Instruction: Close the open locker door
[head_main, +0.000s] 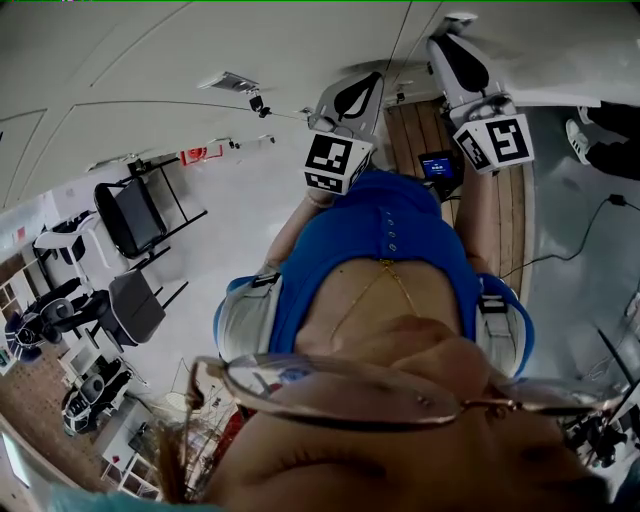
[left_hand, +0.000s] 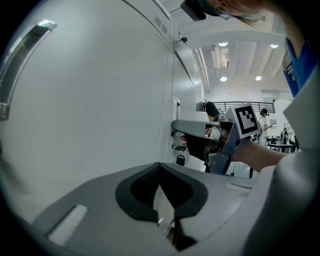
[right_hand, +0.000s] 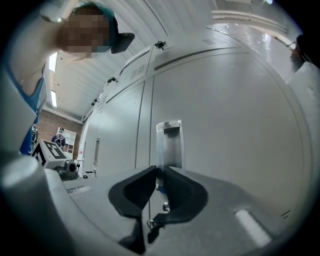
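Note:
The grey locker door (right_hand: 230, 125) fills the right gripper view, with its recessed metal handle (right_hand: 169, 142) straight ahead. My right gripper (right_hand: 161, 172) has its jaws drawn in on the handle's lower edge, and I see no gap. A key (right_hand: 149, 226) hangs just below. In the left gripper view the right gripper (left_hand: 176, 125) reaches level to the door's edge, above the key (left_hand: 181, 160). My left gripper (left_hand: 160, 167) is shut and empty, close beside a neighbouring locker front (left_hand: 100, 90). In the head view, both the left gripper (head_main: 350, 95) and the right gripper (head_main: 452, 35) point at the lockers.
A long bar handle (left_hand: 22, 55) sits on the near locker at the left. More locker doors with a handle (right_hand: 97, 150) run off to the left. Black chairs (head_main: 130, 215) stand behind me, and a cable (head_main: 560, 255) lies on the floor. A person (left_hand: 263, 117) stands far off.

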